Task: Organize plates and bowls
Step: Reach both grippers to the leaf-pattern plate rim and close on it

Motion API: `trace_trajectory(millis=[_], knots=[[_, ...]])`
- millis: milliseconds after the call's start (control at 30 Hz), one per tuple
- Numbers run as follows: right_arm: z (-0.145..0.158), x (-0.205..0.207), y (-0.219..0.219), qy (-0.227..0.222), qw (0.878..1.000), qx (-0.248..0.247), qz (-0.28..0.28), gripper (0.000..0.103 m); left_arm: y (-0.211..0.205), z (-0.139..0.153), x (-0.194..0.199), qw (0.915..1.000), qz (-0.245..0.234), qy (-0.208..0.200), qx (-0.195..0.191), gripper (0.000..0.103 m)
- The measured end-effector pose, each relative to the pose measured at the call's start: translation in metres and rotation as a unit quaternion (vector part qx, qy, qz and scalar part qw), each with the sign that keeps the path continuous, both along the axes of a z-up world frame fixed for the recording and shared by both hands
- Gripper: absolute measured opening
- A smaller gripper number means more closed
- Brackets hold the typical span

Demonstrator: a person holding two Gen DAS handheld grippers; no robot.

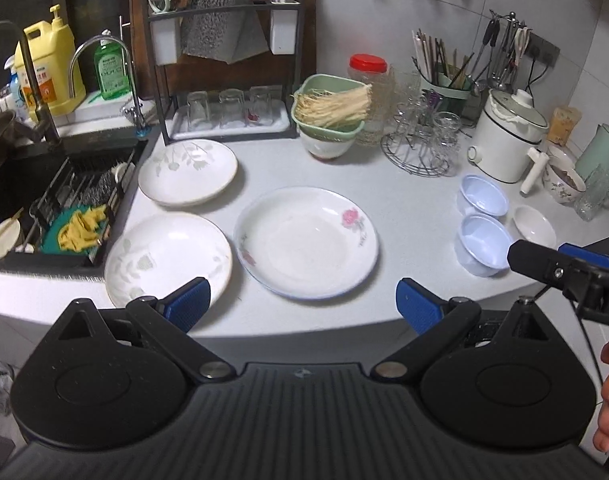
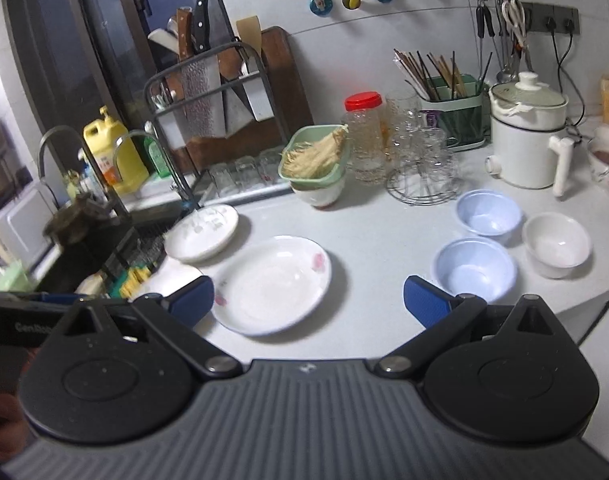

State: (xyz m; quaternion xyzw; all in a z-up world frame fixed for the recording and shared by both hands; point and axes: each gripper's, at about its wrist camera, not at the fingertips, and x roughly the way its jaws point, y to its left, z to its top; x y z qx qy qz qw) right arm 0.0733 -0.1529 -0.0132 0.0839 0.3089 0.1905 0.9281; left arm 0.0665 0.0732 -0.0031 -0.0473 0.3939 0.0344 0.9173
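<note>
On the white countertop [image 1: 404, 216], as seen from the left wrist, three plates are laid flat, rims up. A rose-patterned plate [image 1: 306, 242] sits in the middle, with two pale leaf-patterned plates [image 1: 168, 260] [image 1: 188, 172] to its left beside the sink [image 1: 44, 200]. Being round, none shows a long axis. Two lilac bowls [image 1: 482, 250] [image 1: 482, 196] and a small white bowl [image 1: 534, 226] stand upright to the right. The left gripper [image 1: 302, 304] is held spread wide and empty over the counter edge.

From the right wrist, the rose plate [image 2: 270, 284] is seen between the blue fingertips [image 2: 192, 300], though untouched. The lilac bowls [image 2: 474, 268] [image 2: 488, 212] and white bowl [image 2: 556, 246] are grouped close together, mouths upward. The right gripper [image 2: 308, 300] is likewise held agape, grasping nothing.
</note>
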Motion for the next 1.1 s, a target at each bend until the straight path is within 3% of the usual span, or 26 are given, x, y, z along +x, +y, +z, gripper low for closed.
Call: trace_trajectory(millis=[267,433,633,933,1100], knots=[[-0.006,0.022,0.045,0.023,1.000,0.000,-0.001,0.095,0.045,-0.003,0.026,1.0000,-0.002,0.002,-0.001,0.101],[-0.010,0.036,0.078,0.028,0.999,-0.031,0.005,0.095,0.070,-0.018,0.042,0.9998,-0.005,0.017,-0.012,0.101],[-0.020,0.056,0.110,0.047,0.998,-0.030,0.009,0.095,0.111,-0.032,0.060,0.9996,0.003,0.026,-0.009,0.101],[-0.044,0.082,0.175,0.099,0.994,-0.043,0.009,0.095,0.194,-0.065,0.096,0.9967,0.013,0.076,-0.024,0.101],[-0.055,0.093,0.208,0.134,0.991,-0.029,0.010,0.094,0.234,-0.089,0.115,0.9918,-0.007,0.119,-0.048,0.101]])
